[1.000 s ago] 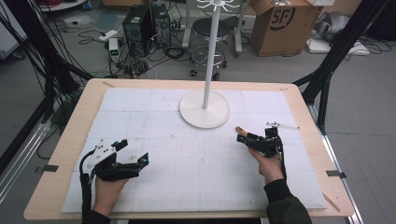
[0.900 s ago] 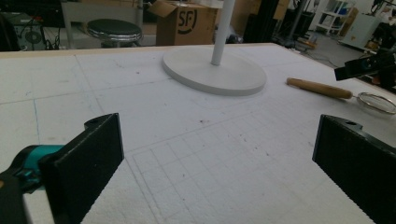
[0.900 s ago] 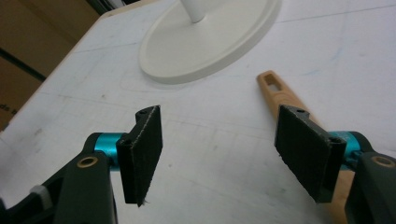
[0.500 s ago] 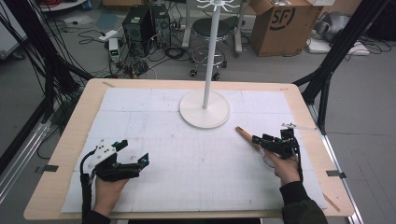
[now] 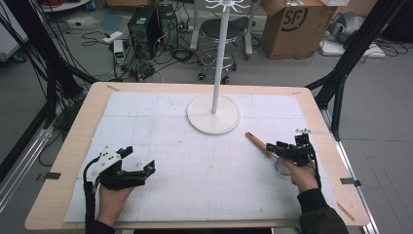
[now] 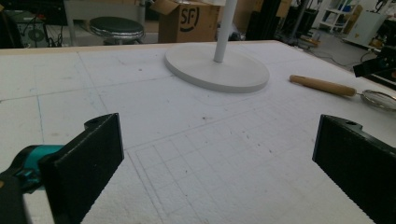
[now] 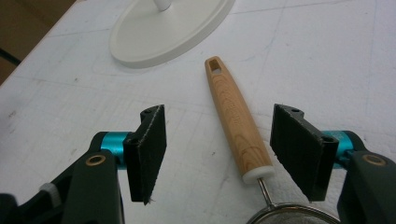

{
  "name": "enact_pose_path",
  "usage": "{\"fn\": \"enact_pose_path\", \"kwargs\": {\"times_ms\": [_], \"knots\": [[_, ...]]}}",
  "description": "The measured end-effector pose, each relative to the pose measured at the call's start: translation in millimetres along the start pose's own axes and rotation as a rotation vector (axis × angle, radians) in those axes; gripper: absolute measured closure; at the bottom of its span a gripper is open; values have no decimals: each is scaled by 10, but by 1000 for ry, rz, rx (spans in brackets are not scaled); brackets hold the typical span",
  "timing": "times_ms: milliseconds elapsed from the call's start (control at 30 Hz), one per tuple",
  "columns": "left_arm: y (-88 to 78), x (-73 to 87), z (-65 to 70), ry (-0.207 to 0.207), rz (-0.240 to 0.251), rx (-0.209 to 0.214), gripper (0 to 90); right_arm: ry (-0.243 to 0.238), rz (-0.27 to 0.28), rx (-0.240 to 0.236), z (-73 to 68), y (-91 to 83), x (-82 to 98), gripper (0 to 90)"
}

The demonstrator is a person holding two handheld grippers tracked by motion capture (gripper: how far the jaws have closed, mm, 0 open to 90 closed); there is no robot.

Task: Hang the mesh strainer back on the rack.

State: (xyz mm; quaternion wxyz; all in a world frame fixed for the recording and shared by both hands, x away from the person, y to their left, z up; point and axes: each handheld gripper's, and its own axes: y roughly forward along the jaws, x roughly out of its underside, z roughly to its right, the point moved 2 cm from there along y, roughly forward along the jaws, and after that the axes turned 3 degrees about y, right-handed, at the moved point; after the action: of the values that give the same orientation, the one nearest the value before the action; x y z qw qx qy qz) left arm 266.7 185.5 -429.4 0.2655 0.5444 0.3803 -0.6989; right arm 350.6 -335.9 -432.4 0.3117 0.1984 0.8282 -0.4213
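A small strainer lies on the white mat at the right, its wooden handle (image 5: 257,142) pointing toward the stand and its wire mesh bowl (image 5: 282,167) under my right hand. My right gripper (image 5: 272,146) hovers over the handle (image 7: 233,119), which lies between the two pads untouched. These jaws have just been closing a little and stand open (image 7: 218,115). The bowl's rim (image 7: 294,215) shows at the bottom of the right gripper view. My left gripper (image 5: 140,159) rests open at the near left, with only mat between its jaws (image 6: 215,140).
A white stand with a round base (image 5: 213,115) and a tall pole rises at the mat's far middle. The wooden table edge (image 5: 336,161) runs close to my right hand. Beyond the table are a stool, cables and a cardboard box (image 5: 292,24).
My right hand has slid to the right along the strainer, leaving more of the wooden handle showing ahead of its jaws. The left hand has stayed still.
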Motion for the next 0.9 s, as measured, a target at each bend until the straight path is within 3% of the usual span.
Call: {"fn": "enact_pose_path", "kwargs": {"times_ms": [233, 900], "knots": [[3, 8, -10, -3, -3, -2, 25, -1, -49, 2, 64, 71, 8, 362], [10, 15, -6, -1, -5, -1, 25, -20, -112, 24, 71, 199, 37, 415]]}}
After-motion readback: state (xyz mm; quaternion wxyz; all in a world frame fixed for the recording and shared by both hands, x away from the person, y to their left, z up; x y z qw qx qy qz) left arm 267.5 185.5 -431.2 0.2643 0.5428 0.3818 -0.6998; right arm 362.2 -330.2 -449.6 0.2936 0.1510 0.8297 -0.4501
